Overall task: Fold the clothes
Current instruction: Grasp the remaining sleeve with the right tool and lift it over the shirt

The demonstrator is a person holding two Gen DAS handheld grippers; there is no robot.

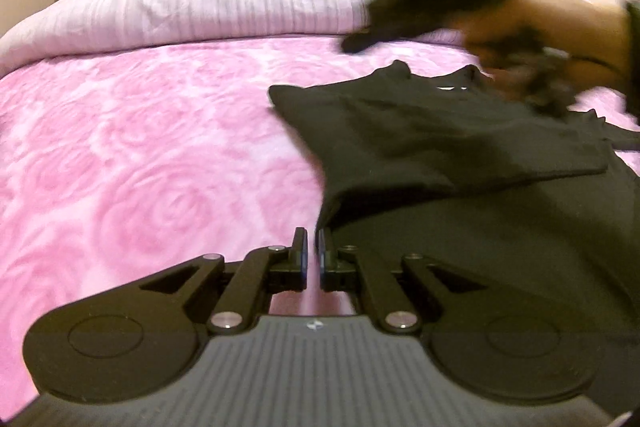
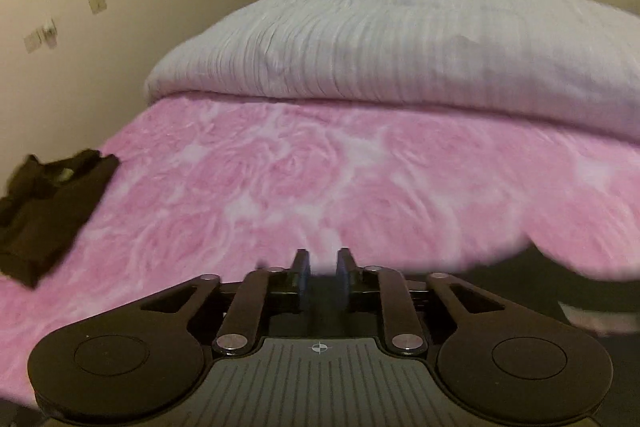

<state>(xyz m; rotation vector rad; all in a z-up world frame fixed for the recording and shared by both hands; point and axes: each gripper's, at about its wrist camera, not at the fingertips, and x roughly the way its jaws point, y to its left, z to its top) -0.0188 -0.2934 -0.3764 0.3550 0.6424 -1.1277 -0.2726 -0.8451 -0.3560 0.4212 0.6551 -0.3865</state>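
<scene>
Left fingers clenched beside the black shirt; right fingers released above the pink blanket.

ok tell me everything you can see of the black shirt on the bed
The black shirt is a dark, soft knit garment lying on the pink rose-patterned blanket, partly folded, one layer doubled over another. A small white mark shows near its neckline. A corner of fabric rises toward the left claw, which is shut; whether it pinches the cloth is unclear. The right wrist view shows the shirt at its left edge.

A pink rose-patterned blanket lies below a pale ribbed duvet.
</scene>
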